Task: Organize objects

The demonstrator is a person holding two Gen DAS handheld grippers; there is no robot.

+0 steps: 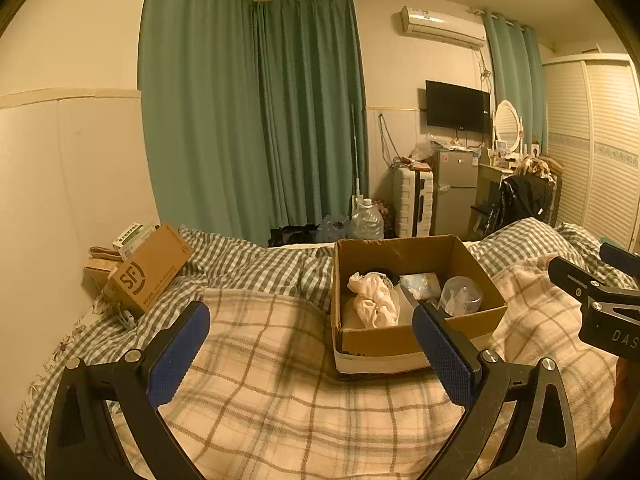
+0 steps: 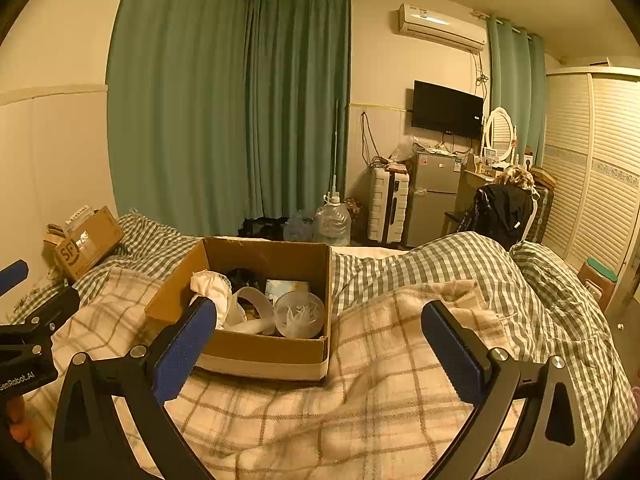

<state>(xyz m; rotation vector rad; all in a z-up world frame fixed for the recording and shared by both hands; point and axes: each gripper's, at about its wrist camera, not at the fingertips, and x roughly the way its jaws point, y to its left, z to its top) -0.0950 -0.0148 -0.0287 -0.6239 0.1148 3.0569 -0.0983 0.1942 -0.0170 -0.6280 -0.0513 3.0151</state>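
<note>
The open cardboard box [image 2: 256, 344] sits on the plaid blanket [image 2: 380, 392] near the middle of the bed [image 2: 460, 264], already holding a crumpled pale cloth [image 1: 374, 300], a clear patterned glass bowl [image 2: 299, 314], a white ring-shaped item [image 2: 250, 300] and a flat packet [image 2: 286, 286]. Judging by that, most of the sorting looks done; nothing loose lies on the blanket nearby. The left gripper [image 1: 312, 352] and right gripper [image 2: 320, 352] both hover over the blanket with fingers spread wide, holding nothing. A second cardboard box [image 1: 146, 272] rests at the bed's far left edge. Beyond are green curtains [image 2: 224, 100], a fridge [image 2: 434, 196] and a television [image 2: 447, 110].
</note>
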